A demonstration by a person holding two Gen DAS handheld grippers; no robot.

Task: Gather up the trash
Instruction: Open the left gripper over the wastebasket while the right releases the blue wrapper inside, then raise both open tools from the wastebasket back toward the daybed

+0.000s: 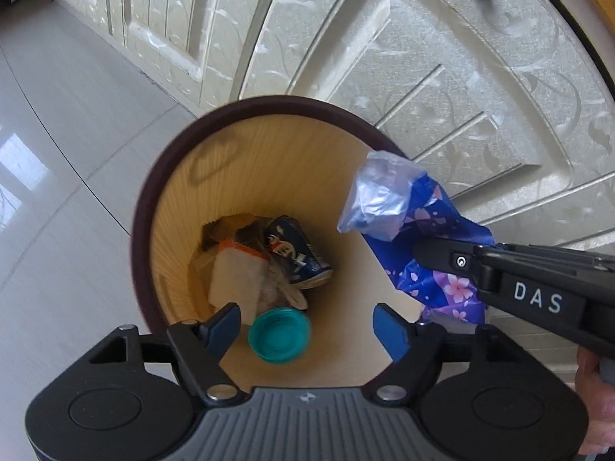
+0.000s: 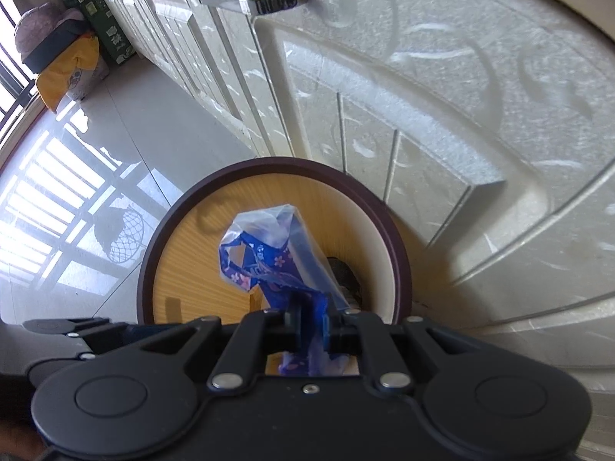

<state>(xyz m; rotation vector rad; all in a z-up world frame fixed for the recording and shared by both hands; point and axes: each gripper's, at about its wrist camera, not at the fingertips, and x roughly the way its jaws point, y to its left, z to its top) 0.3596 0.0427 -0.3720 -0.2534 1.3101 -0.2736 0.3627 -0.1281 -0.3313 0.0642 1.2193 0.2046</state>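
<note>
1. A crumpled blue plastic wrapper printed with pink blossoms [image 2: 280, 269] is clamped between the closed jaws of the right gripper [image 2: 309, 332]; a paler, translucent fold of it sticks out beyond the fingertips.
2. The wrapper is held directly above the open mouth of the round bin with a wood-grain inner wall and a dark maroon rim [image 1: 150, 207], toward the side nearest the cream embossed cabinet door [image 1: 442, 88].
3. The wrapper's long axis is seen to run along the right gripper's fingers, pointing down into the bin.
4. The left gripper [image 1: 307, 326] is set wide, with nothing pressed by its blue pads [image 1: 390, 330]; a teal plastic bottle cap [image 1: 279, 340] is seen between and below them, blurred, apparently dropping.
5. At the bottom of the bin a crushed blue can [image 1: 298, 253] and pale packaging lie.
6. The next move is judged to hinge on the wrapper lying straight above the opening: a release by the right gripper should suffice.
</note>
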